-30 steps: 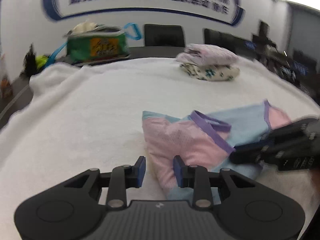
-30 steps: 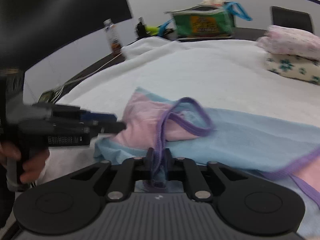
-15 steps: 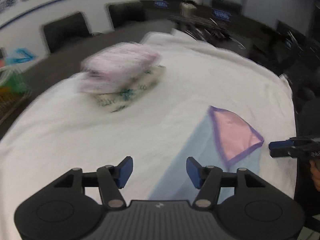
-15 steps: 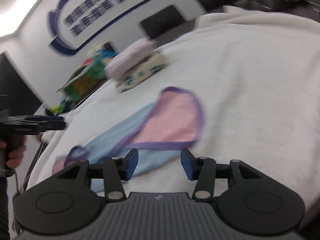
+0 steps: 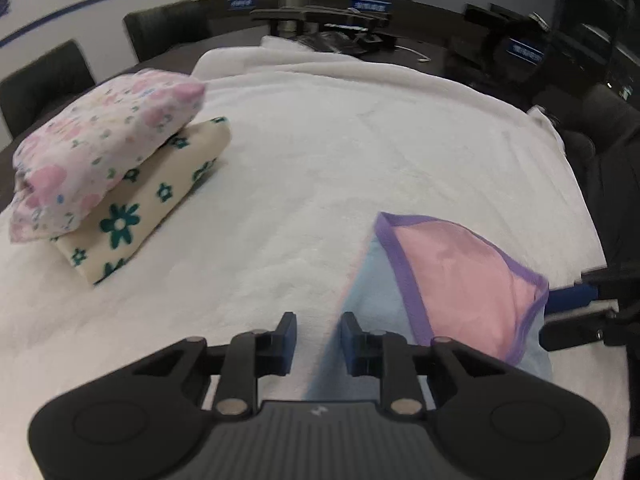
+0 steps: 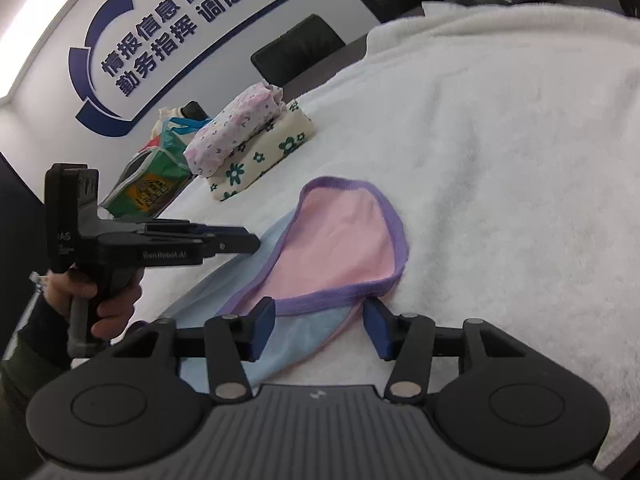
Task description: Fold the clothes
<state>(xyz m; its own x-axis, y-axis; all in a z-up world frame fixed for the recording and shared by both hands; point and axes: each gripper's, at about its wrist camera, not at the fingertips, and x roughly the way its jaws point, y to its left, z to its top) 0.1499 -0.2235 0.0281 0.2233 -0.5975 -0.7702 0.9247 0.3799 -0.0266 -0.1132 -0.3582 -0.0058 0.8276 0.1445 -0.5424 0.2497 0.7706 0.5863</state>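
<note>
Garment (image 6: 340, 240) in pale blue and pink, edged with a purple band, lies spread on the white fleece blanket (image 6: 500, 140) that covers the table, and both my tools sit at its near side. My right gripper (image 6: 320, 330) has its fingers (image 6: 262, 326) spread wide with nothing between them; the purple-trimmed corner of the garment and a patch of its blue cloth lie in the gap below, and I cannot tell whether the fingers touch the fabric. My left gripper (image 5: 317, 338) has its fingers (image 5: 286, 340) apart by a narrow gap, also empty, over the blue edge of the garment (image 5: 452, 280) where it meets the blanket (image 5: 320, 140). In the right wrist view I see that left gripper (image 6: 244, 240) from the side, held in my left hand (image 6: 100, 300), its tips over the far left edge of the blue cloth. In the left wrist view the tips of the right gripper (image 5: 572, 308) come in from the right edge, just beside the pink corner.

Well apart from the garment, farther back on the blanket, a folded pink flowered piece (image 5: 100, 152) rests on top of a folded cream piece with green flowers (image 5: 140, 208). Beyond that stack a green bag (image 6: 148, 184) stands by the blanket's edge, and black chairs (image 6: 300, 54) line the wall.
</note>
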